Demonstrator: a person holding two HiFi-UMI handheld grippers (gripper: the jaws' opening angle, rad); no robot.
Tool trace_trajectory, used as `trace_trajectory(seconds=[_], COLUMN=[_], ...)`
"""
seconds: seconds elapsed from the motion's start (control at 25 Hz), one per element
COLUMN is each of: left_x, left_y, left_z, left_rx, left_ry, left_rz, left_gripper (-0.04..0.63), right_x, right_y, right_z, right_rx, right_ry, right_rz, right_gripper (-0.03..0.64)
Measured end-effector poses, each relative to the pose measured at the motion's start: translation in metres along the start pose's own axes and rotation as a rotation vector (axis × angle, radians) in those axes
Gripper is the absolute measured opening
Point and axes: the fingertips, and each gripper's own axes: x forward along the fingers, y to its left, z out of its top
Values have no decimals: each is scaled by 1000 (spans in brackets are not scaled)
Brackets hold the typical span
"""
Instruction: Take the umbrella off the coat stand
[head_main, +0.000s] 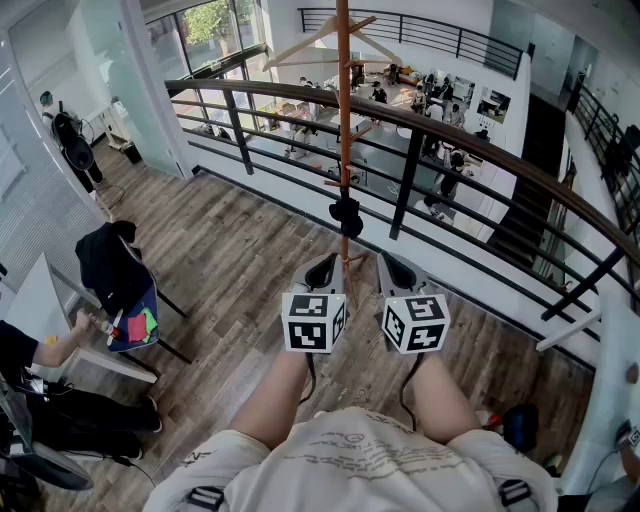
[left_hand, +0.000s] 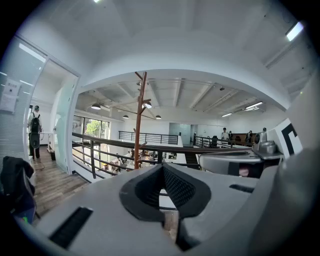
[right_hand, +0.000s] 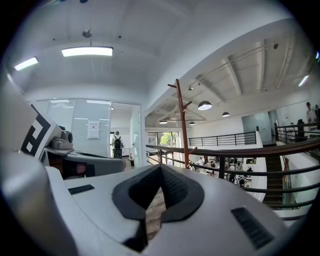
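Note:
A thin brown coat stand (head_main: 344, 120) rises in front of the balcony railing. A small black folded umbrella (head_main: 346, 214) hangs low on its pole. A pale hanger (head_main: 330, 45) sits near the top. My left gripper (head_main: 325, 264) and right gripper (head_main: 391, 262) are side by side just short of the stand's foot, both below the umbrella and apart from it. Both are shut and hold nothing. The stand (left_hand: 138, 120) is ahead and to the left of the left gripper (left_hand: 163, 166) in the left gripper view. It stands slightly right (right_hand: 182, 125) of the right gripper (right_hand: 161, 168) in the right gripper view.
A dark metal railing (head_main: 480, 150) with a wooden top runs behind the stand, with an open floor below. A chair draped with a black jacket (head_main: 118, 270) and a seated person (head_main: 40, 355) are at the left. A person with a backpack (left_hand: 34, 131) stands far left.

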Motion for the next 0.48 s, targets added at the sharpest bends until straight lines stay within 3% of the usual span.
trace_trajectory(seconds=[0.48], left_x=[2], left_y=[3], left_z=[-11], left_rx=[-12], left_ry=[5], left_rz=[-21], left_gripper=[5], right_x=[3], right_y=[2], right_z=[-11], right_rx=[25], right_ry=[-26], right_rz=[17], right_gripper=[2])
